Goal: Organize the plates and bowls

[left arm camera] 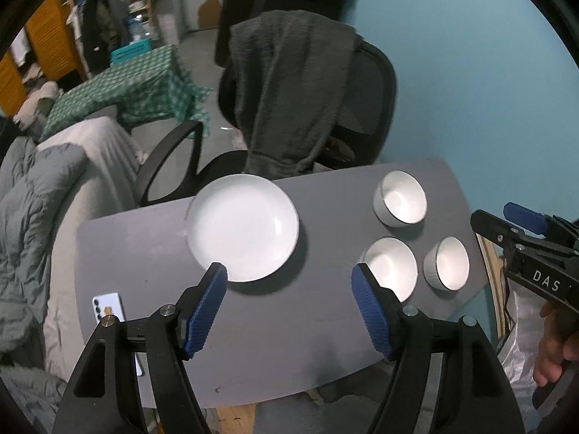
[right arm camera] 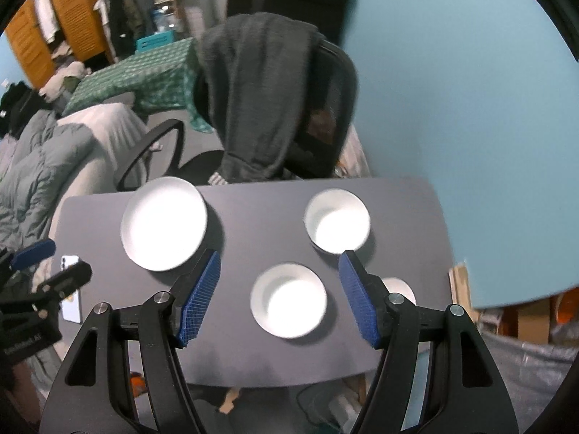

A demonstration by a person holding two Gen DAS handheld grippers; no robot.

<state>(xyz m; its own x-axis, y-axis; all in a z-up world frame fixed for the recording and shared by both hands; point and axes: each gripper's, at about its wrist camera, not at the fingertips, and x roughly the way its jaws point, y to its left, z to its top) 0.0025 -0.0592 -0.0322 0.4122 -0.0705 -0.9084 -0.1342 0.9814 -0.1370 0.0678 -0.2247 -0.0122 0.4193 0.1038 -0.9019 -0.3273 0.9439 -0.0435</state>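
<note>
- The grey worktop [left arm camera: 152,253] carries one white plate [left arm camera: 242,228] and three white bowls.
- The plate sits at the worktop's far left part, close to the far edge.
- The far bowl [left arm camera: 400,200] stands near the far right edge; the near-left bowl [left arm camera: 391,266] and the near-right bowl [left arm camera: 447,262] stand just beside each other in front of it, apart from the plate.
- The left gripper [left arm camera: 289,303] hovers above the worktop with its blue fingers [left arm camera: 204,307] spread wide and nothing between them.
- The right gripper [right arm camera: 280,294] hangs over the bowls, its fingers [right arm camera: 201,296] also spread and empty; the near-left bowl shows in the gap below them, untouched.
- A white phone [left arm camera: 106,307] lies at the worktop's left edge.
- An office chair [left arm camera: 369,97] draped with a dark grey garment [left arm camera: 289,90] stands behind the worktop, against a blue wall [left arm camera: 470,72].
- A person's hand [left arm camera: 553,347] grips the right gripper's handle at the left wrist view's right edge.
</note>
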